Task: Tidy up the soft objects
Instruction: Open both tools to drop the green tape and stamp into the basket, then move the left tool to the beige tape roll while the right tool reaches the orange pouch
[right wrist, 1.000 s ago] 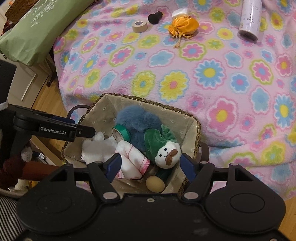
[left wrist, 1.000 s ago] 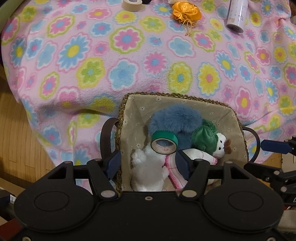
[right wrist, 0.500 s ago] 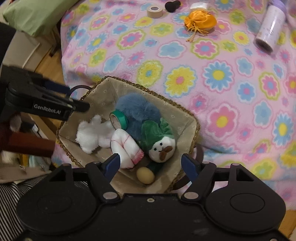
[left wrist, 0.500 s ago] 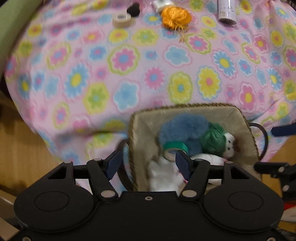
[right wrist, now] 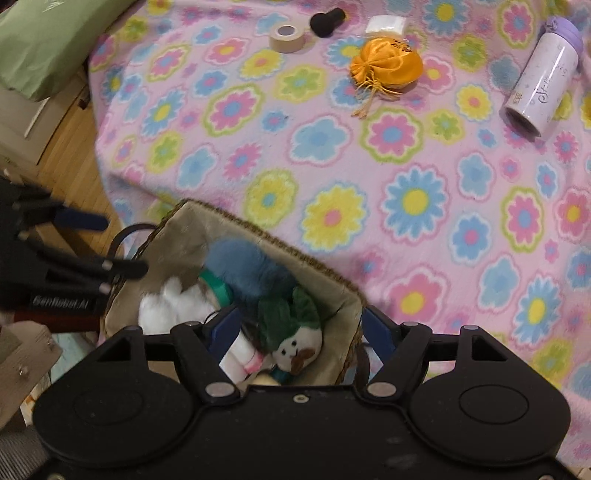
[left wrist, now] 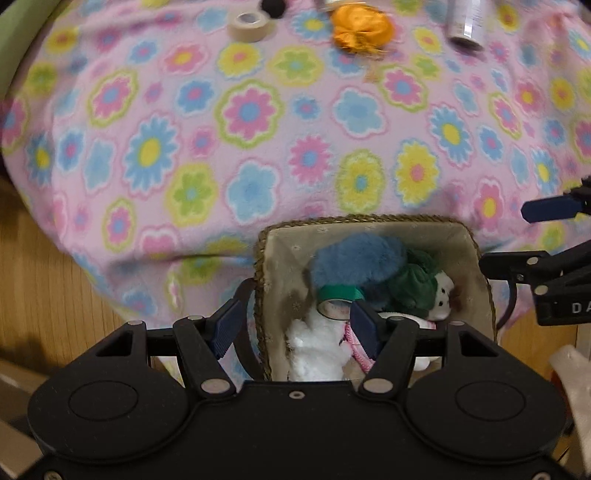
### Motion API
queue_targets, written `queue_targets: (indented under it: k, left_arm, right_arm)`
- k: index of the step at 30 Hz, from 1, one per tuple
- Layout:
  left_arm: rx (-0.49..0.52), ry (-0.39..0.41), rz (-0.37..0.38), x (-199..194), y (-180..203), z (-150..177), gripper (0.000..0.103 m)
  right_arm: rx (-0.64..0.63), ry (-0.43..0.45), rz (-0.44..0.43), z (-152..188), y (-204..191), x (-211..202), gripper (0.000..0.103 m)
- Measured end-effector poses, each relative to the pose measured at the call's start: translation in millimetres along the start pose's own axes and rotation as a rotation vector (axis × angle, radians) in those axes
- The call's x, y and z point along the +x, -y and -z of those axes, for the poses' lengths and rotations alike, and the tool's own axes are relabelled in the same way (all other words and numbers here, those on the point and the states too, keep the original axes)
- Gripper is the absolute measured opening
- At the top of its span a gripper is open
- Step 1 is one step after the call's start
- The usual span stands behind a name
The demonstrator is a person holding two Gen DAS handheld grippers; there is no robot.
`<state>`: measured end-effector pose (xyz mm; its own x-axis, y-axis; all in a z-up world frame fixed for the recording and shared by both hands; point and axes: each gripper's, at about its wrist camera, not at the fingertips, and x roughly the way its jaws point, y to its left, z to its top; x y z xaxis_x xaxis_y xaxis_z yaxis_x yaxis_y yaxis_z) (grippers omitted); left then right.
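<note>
Rising off the lined wicker basket [right wrist: 207,218] of plush toys, both tools [left wrist: 295,326] [right wrist: 301,328] stood apart, empty; orange satin pouch [right wrist: 388,68] remained.

The near end of the woven basket [right wrist: 334,277] disappears under the right gripper's black body at six o'clock. A pale rounded thing [right wrist: 266,379] there shows only its top. The purple-capped bottle [left wrist: 463,22] is cut by the frame at twelve o'clock in the left wrist view, blurred. The green cushion [right wrist: 48,40] runs off at ten o'clock.
</note>
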<state>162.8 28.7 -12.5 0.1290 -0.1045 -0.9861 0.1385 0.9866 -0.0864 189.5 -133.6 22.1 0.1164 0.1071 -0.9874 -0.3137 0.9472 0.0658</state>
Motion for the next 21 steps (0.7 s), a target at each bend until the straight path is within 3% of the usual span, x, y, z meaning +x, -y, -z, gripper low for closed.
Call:
queue_targets:
  k: [11,15,21]
  left_arm:
    - [-0.03,0.136,-0.093,17.5,-19.0,-39.7,0.061]
    - [0.004,0.202,-0.17,34.1,-17.4,-57.4,0.061]
    - [0.06,0.334,-0.2,37.8,-6.7,-86.2,0.061]
  right_arm:
    - [-0.011,0.11,0.109,-55.9,12.7,13.8,0.072]
    - [-0.03,0.163,0.158,-76.2,17.6,27.9,0.072]
    - [-0.073,0.208,0.195,-97.3,21.4,48.7,0.072]
